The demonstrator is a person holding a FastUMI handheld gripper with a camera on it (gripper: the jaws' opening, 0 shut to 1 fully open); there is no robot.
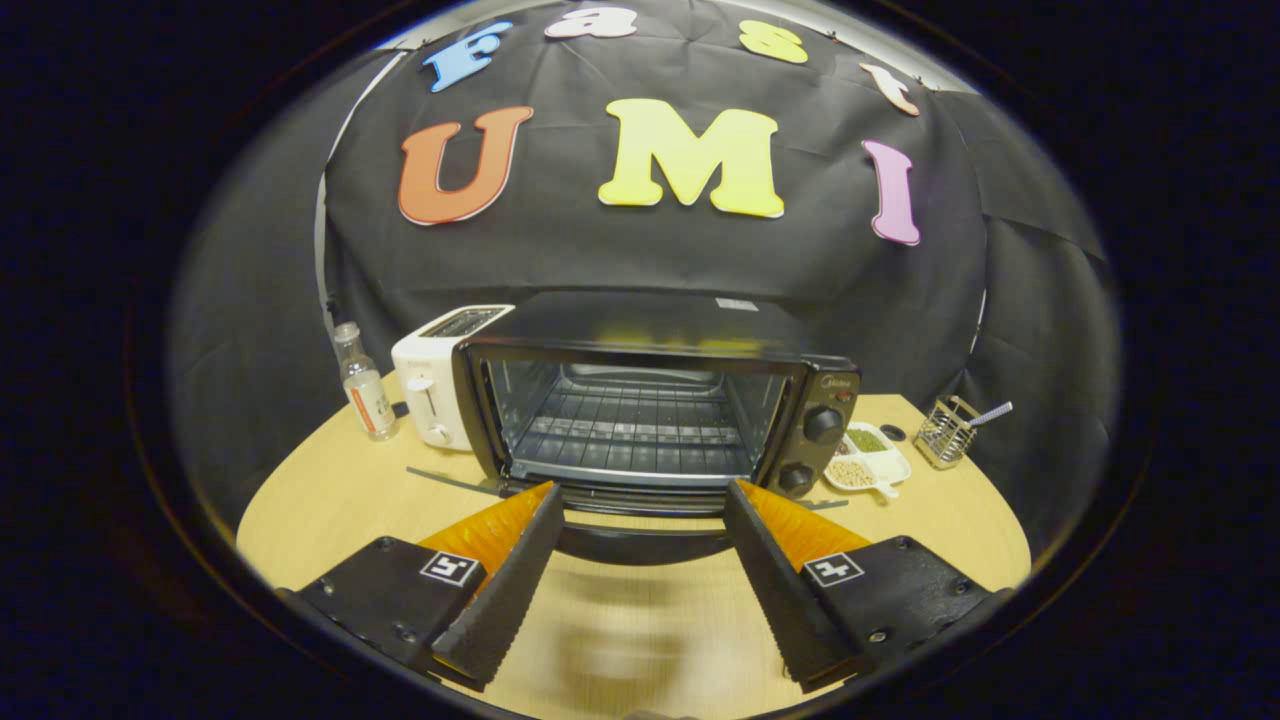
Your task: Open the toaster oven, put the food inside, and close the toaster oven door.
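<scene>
Nearest the lens, the tool (640, 495) stands with its two fingers spread wide and nothing gripped between them; their tips reach to the lowered door of the toaster oven. Between the fingers lies the door's dark curved handle (640, 543), apart from both, over the round pale wooden table (330, 490).

Just ahead, at twelve o'clock from the tool, sits the black toaster oven (650, 400) with its glass door (630, 497) swung down flat toward the camera. Its cavity stands open, and a wire rack (630, 435) shows inside with nothing visible on it. Two black knobs (822, 424) sit one above the other on its front panel at the right.

At ten o'clock from the oven, touching or just beside its left wall, stands a white slot toaster (432, 380). Farther out at nine o'clock is a small clear bottle with an orange label (364, 385), upright.

At three o'clock from the oven, just beside the lower knob, lies a white divided dish holding green and beige grains (866, 458). Beyond it, near the table's edge, stands a wire mesh holder with a striped stick (950, 430) leaning out.
</scene>
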